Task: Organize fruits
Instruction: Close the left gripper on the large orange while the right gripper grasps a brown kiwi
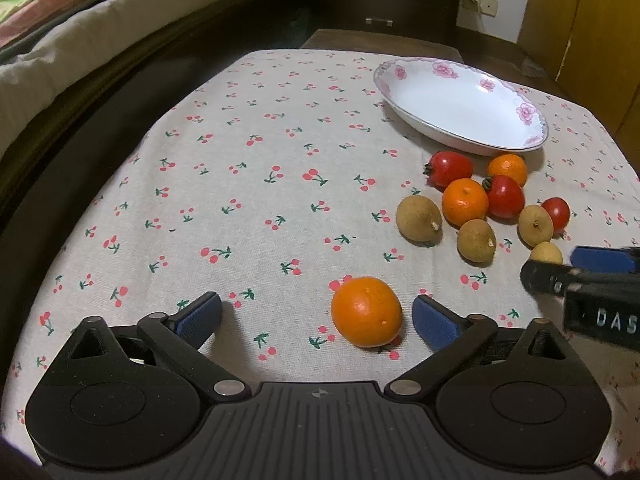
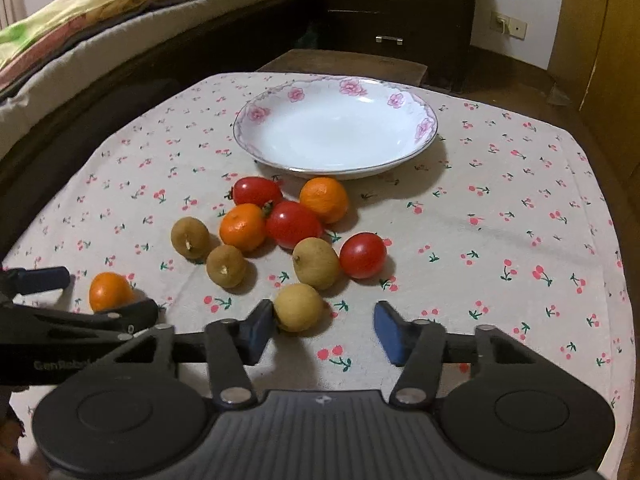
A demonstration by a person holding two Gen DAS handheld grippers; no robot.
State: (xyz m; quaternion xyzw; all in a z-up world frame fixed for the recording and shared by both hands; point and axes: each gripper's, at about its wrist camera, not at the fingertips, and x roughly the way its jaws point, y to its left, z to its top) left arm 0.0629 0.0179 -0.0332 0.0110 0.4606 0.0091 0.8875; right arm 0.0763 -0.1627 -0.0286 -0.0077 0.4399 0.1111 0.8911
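A lone orange lies on the cherry-print cloth between the fingers of my left gripper, nearer the right pad; the pads do not touch it and the gripper is open. My right gripper is open around a pale round fruit, which rests against the left pad while the right pad stands apart. Beyond it lies a cluster: two oranges, three red tomatoes and three brown fruits. A white floral plate sits behind them with nothing on it.
The cloth-covered table ends at a dark edge on the left, beside a bed with blankets. A dark chest of drawers stands behind the table. The right gripper's fingers reach in at the left wrist view's right edge.
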